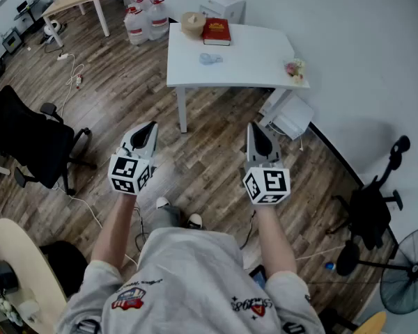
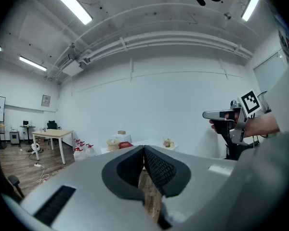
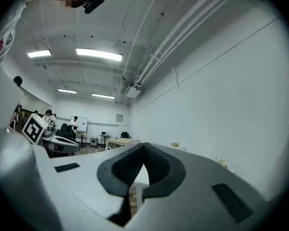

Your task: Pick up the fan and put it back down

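A small pale-blue fan (image 1: 209, 58) lies on the white table (image 1: 258, 54) at the far side of the room. Both grippers are held out level, well short of the table and above the wood floor. My left gripper (image 1: 149, 127) has its jaws closed tip to tip with nothing between them, as the left gripper view (image 2: 144, 148) shows. My right gripper (image 1: 254, 128) is likewise shut and empty (image 3: 144, 146). The table appears low and distant past the left gripper's jaws (image 2: 135, 147).
On the table are a red book (image 1: 217, 30), a round woven box (image 1: 192, 23) and small flowers (image 1: 295, 68). Water jugs (image 1: 145, 16) stand behind it, a white unit (image 1: 292, 117) beside it. A black office chair (image 1: 28, 141) is left; a standing fan (image 1: 407, 280) is right.
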The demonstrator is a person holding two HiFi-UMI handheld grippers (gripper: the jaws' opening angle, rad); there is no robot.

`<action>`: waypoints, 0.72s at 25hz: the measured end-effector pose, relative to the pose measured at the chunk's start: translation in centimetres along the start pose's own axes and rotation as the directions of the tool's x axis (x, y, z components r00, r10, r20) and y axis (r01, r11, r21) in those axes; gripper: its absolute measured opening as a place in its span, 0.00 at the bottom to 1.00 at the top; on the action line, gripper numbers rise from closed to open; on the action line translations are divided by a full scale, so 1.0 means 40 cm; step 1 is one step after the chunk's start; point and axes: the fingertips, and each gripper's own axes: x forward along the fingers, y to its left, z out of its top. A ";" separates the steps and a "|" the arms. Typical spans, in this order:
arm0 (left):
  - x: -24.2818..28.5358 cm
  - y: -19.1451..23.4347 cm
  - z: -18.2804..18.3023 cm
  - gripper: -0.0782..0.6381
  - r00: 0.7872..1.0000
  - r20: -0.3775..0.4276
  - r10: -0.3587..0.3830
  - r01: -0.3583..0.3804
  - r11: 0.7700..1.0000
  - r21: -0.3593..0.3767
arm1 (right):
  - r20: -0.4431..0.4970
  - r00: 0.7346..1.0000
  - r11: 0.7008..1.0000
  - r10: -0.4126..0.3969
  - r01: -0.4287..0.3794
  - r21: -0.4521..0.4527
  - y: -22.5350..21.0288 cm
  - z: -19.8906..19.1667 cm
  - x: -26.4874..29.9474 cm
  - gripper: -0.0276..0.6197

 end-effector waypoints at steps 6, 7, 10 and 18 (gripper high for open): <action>-0.002 -0.020 -0.011 0.12 1.000 -0.011 0.008 -0.008 1.000 -0.006 | 0.013 1.000 1.000 0.008 -0.009 0.024 -0.013 0.001 -0.015 0.03; -0.005 -0.023 -0.016 0.12 1.000 -0.016 0.009 -0.009 1.000 -0.009 | 0.016 1.000 1.000 0.006 -0.007 0.029 -0.015 0.001 -0.018 0.04; -0.010 -0.030 -0.023 0.12 1.000 -0.025 0.015 -0.015 1.000 -0.010 | 0.033 0.999 1.000 0.010 -0.011 0.029 -0.019 0.001 -0.023 0.18; -0.005 -0.048 -0.023 0.12 1.000 -0.021 0.022 -0.022 0.999 -0.028 | -0.003 1.000 0.999 -0.007 0.007 -0.041 -0.029 -0.034 -0.013 0.59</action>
